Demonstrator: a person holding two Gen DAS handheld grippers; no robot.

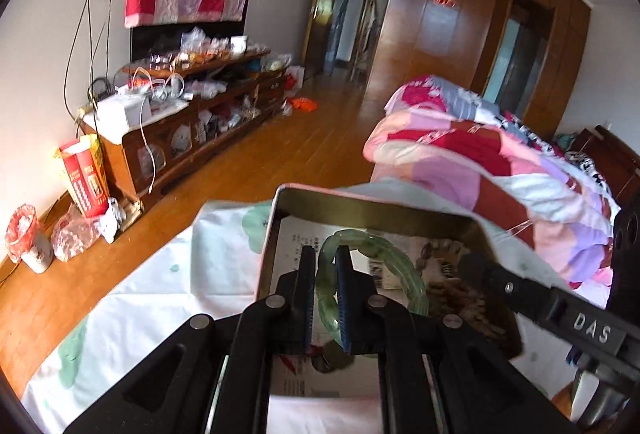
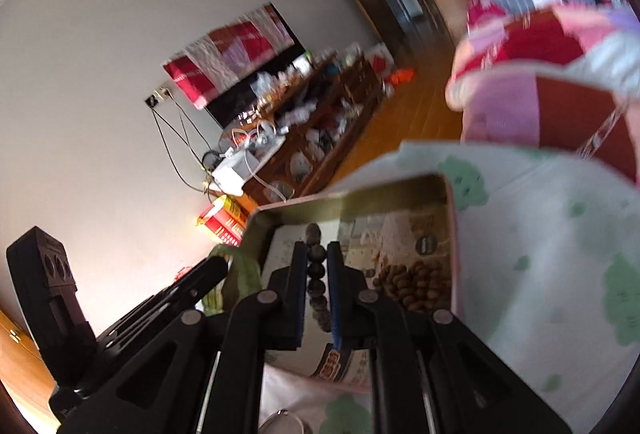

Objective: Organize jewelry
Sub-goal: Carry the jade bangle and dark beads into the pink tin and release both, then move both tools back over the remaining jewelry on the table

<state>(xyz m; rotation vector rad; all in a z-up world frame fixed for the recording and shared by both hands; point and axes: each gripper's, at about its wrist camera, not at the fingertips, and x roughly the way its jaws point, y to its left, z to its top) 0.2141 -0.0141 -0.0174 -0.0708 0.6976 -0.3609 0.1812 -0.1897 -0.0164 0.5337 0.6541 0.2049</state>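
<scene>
My left gripper (image 1: 325, 258) is shut on a pale green jade bangle (image 1: 394, 258), held over an open metal tin (image 1: 360, 202) lined with printed paper. In the left wrist view the right gripper's fingers (image 1: 476, 265) reach in from the right above a pile of brown beads (image 1: 460, 294) in the tin. My right gripper (image 2: 317, 254) is shut on a string of dark round beads (image 2: 318, 280) above the same tin (image 2: 348, 198). More brown beads (image 2: 414, 284) lie on the tin's floor. The bangle (image 2: 244, 276) and left gripper show at the left of the right wrist view.
The tin sits on a bed with a white sheet with green prints (image 1: 152, 286). A pink and red quilt (image 1: 496, 157) is bunched behind it. A cluttered wooden cabinet (image 1: 192, 113) stands along the wall across a wooden floor. A metal ring (image 2: 282, 420) lies near the tin's front edge.
</scene>
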